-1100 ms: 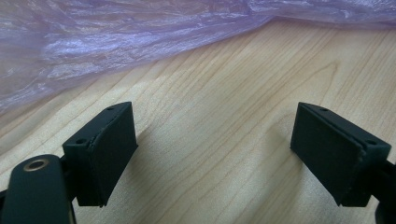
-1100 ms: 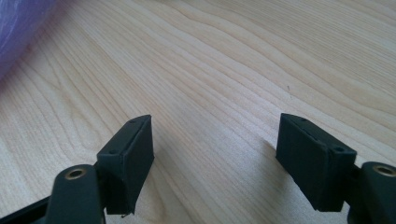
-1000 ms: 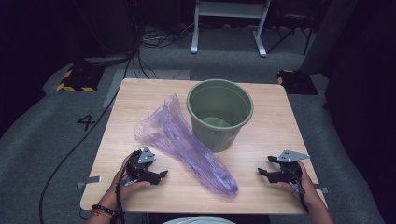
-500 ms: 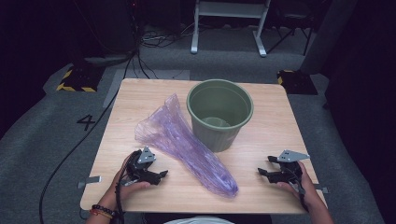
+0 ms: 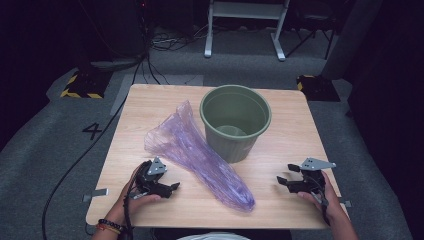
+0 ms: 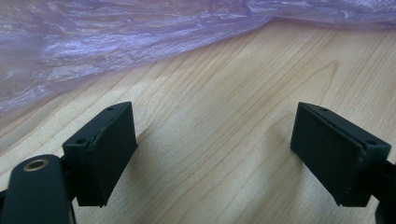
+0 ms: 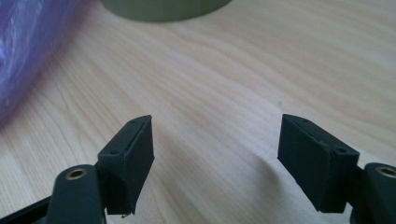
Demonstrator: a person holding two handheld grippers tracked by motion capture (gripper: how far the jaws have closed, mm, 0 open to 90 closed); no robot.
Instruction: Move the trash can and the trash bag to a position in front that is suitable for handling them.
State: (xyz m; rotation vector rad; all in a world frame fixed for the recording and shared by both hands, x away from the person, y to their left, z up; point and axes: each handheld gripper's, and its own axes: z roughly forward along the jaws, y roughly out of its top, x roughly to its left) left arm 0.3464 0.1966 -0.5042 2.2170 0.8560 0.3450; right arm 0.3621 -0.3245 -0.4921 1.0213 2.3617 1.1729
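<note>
While both my claws sit low at the near edge of the table [image 5: 300, 125], neither has anything in it. My left gripper [image 5: 167, 189] rests at about 7 o'clock on the tabletop, jaws spread wide, bare wood between the pads [image 6: 112, 149]. My right gripper [image 5: 284, 181] sits at about 5 o'clock, jaws also standing wide apart, nothing between them, wood grain under the pads [image 7: 135, 154].

Between the two, running from 6 o'clock up toward 10 o'clock, lies the purple plastic bag [image 5: 200, 155]: thin, see-through, crinkled, flattened into a long cone. Narrow closed end nearest me, flared mouth end farther off. In the left gripper view the film [image 6: 116, 42] lies just beyond my jaws, not touching them.

Handling guess: very light, limp, no stiffness, will slump and drift with any air. Film looks slick, so a shallow pinch may slide off; a single layer is hard to catch flat on wood. Best hold, I judge, is a bunched fold at the flared mouth edge, one claw each side, so the mouth can be pulled open. Tears if yanked.

Beyond the bag, at about 12 o'clock, stands the green ribbed plastic bin [image 5: 235, 122], upright, empty-looking, bag edge just beside its wall; contact unclear. Bin seems stiff and light, may tip if the bag drags on it.
</note>
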